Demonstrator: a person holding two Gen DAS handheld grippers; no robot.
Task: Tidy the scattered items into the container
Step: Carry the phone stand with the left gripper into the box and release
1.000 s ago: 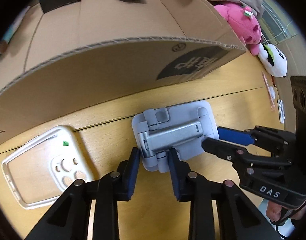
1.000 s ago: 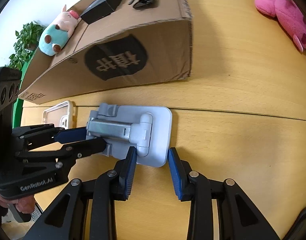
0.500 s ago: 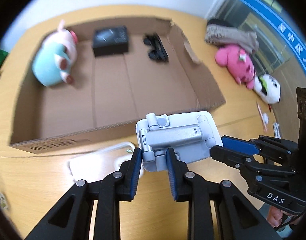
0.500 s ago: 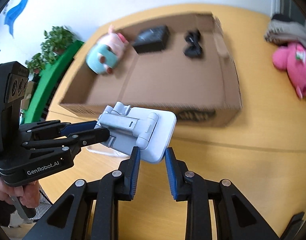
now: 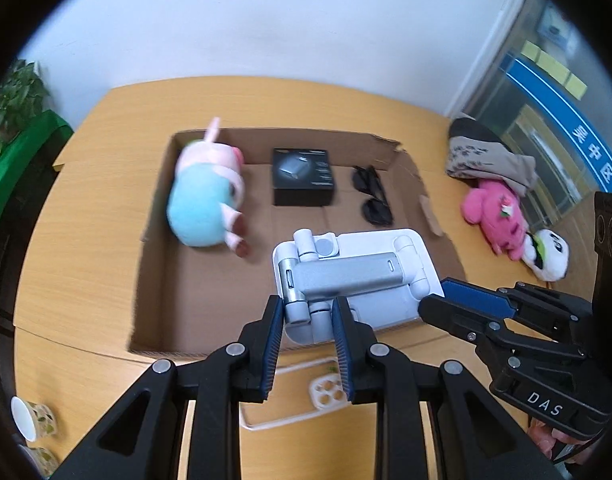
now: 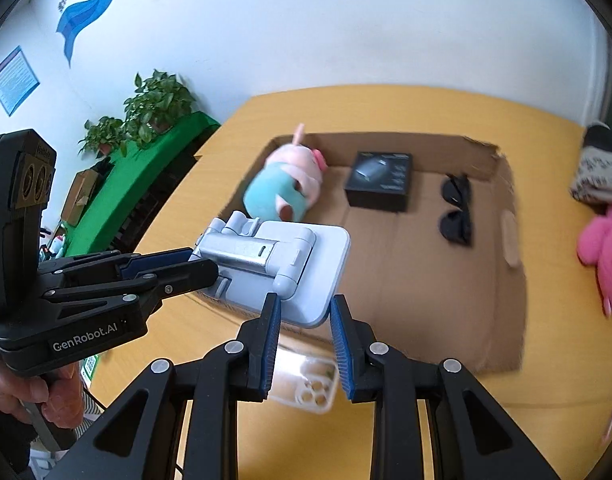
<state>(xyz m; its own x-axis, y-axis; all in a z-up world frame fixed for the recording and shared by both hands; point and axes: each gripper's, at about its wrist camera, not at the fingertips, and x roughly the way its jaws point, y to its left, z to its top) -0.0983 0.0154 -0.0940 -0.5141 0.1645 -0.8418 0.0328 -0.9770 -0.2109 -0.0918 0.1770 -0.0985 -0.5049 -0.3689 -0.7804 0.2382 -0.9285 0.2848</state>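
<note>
Both grippers hold a white and grey folding phone stand (image 5: 354,276) (image 6: 274,264) in the air above the near edge of the open cardboard box (image 5: 154,216) (image 6: 506,320). My left gripper (image 5: 308,312) is shut on its hinge end. My right gripper (image 6: 304,312) is shut on its opposite edge. The box holds a pig plush (image 5: 204,204) (image 6: 286,188), a black box (image 5: 302,176) (image 6: 380,180) and sunglasses (image 5: 372,196) (image 6: 456,208). A clear phone case (image 5: 298,396) (image 6: 306,380) lies on the table below the stand.
A pink plush (image 5: 494,212) (image 6: 606,252), a panda plush (image 5: 548,252) and a folded cloth (image 5: 486,160) lie right of the box. Paper cups (image 5: 30,424) stand at the near left. Green shelving with plants (image 6: 146,148) is beyond the table's left side.
Both grippers have lifted the phone stand off the table and carried it up over the box's near edge. The phone case stayed on the table.
</note>
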